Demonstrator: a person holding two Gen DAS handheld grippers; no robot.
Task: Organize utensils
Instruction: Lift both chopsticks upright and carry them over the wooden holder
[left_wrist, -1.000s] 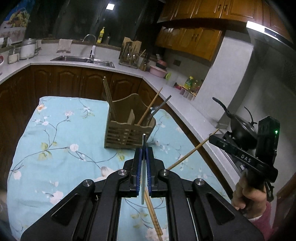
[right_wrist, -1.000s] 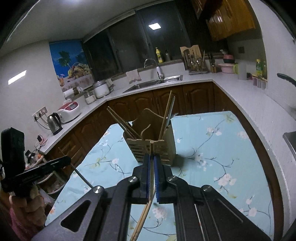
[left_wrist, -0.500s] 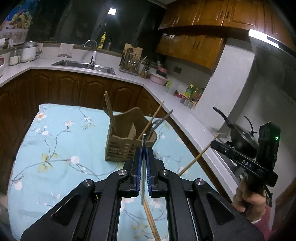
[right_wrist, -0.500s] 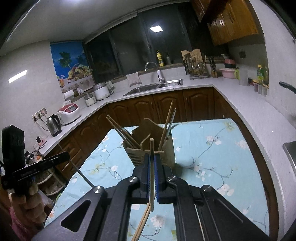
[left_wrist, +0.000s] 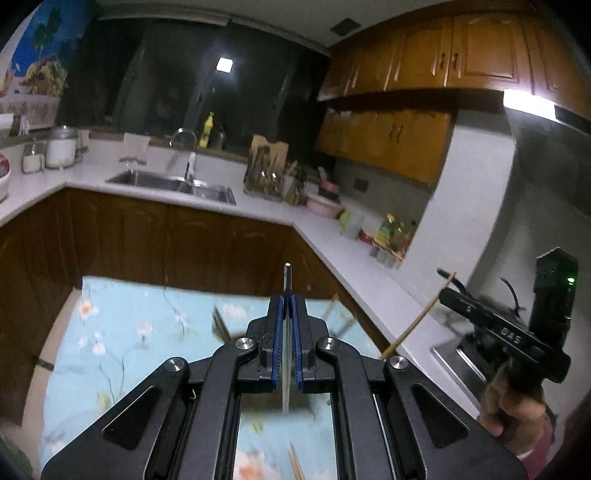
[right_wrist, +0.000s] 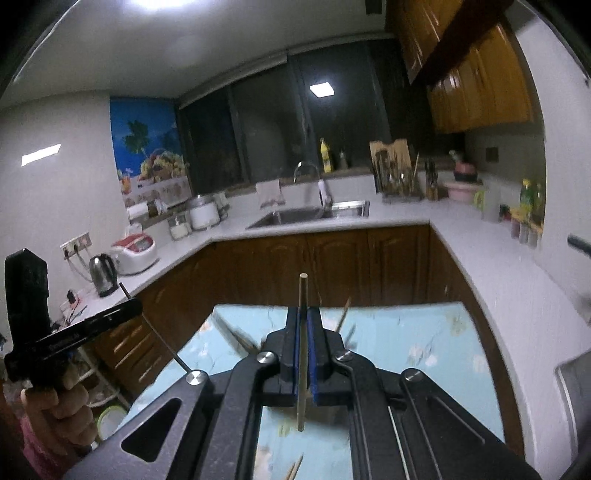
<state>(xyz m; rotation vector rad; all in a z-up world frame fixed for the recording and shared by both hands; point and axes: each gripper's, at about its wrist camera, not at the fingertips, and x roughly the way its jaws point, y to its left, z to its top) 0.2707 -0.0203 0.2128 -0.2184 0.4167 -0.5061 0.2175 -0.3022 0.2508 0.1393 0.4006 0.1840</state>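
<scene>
My left gripper (left_wrist: 287, 297) is shut on a thin grey metal chopstick (left_wrist: 287, 274) that sticks up past its blue pads. My right gripper (right_wrist: 303, 308) is shut on a pale wooden chopstick (right_wrist: 303, 285). Each gripper also shows in the other's view: the right gripper (left_wrist: 441, 294) with its wooden stick (left_wrist: 417, 322), and the left gripper (right_wrist: 136, 303) with its metal stick (right_wrist: 162, 343). The wooden utensil holder is hidden behind the fingers. Only blurred stick tips (left_wrist: 220, 325) (right_wrist: 345, 314) show above the flowered blue tablecloth (left_wrist: 129, 332).
A white L-shaped counter (left_wrist: 325, 236) wraps round the table, with a sink (left_wrist: 173, 182), a dish rack (left_wrist: 266, 173), bottles and a wok (left_wrist: 476, 325) on the stove. A kettle (right_wrist: 103, 275) stands at the left. A loose wooden chopstick (left_wrist: 295, 461) lies on the cloth below.
Both grippers have risen and tipped upward, each still holding its stick. The utensil holder has slid down out of sight behind the fingers.
</scene>
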